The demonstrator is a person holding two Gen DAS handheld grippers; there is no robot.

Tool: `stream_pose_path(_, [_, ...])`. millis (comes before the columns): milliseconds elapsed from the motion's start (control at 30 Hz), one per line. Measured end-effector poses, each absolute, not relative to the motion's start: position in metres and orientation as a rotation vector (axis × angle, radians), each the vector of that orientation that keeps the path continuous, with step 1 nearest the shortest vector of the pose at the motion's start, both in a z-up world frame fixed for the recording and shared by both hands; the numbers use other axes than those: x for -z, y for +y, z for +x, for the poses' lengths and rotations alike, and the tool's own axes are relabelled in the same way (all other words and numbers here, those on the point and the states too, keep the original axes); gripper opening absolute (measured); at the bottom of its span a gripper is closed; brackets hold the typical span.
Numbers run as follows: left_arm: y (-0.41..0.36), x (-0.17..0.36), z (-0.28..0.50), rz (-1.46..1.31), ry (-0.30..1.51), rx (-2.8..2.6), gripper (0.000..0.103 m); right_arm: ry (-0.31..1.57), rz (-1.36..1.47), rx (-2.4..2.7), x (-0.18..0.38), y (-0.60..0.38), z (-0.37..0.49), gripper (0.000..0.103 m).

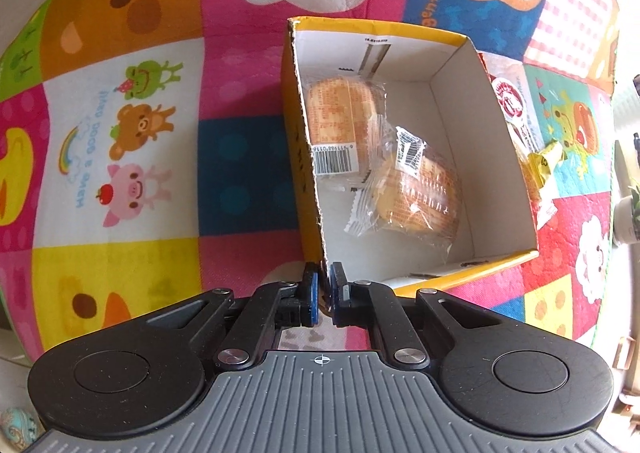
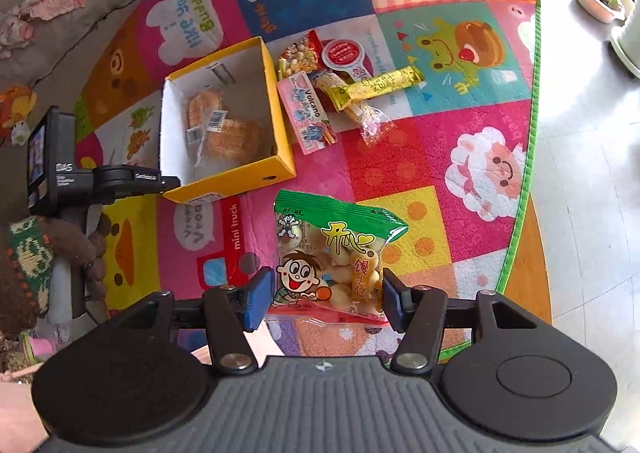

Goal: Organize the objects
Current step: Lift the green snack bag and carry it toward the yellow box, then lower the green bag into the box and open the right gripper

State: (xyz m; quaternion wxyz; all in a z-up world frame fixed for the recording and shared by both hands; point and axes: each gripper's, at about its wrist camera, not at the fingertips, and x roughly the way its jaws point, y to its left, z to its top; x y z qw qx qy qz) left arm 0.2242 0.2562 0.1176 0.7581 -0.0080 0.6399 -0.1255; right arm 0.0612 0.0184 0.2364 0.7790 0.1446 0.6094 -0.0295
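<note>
We work on a patchwork cartoon play mat whose green edge meets pale floor on the right. Our left gripper is pinched onto the near corner of the yellow box, which holds two wrapped cakes. Our right gripper stands wide, gripping the snack bag by its sides (loose snacks lie just beyond the box).
</note>
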Motion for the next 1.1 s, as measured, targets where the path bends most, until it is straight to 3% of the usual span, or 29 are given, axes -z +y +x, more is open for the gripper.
stream_pose_path(367, [0.261,-0.116,0.227,-0.035,1.406,0.303,0.008,1.222,0.282,-0.027,-0.301,0.059,0.069,0.056])
stream_pose_path(733, [0.263,-0.116,0.227,-0.046,1.405,0.318,0.008,1.277,0.241,-0.07,-0.289,0.083,0.088,0.056])
stream_pose_path(1100, [0.268,-0.115,0.229,-0.1,1.416,0.307,0.008,1.309,0.269,-0.1,-0.256,0.103,0.164,0.056])
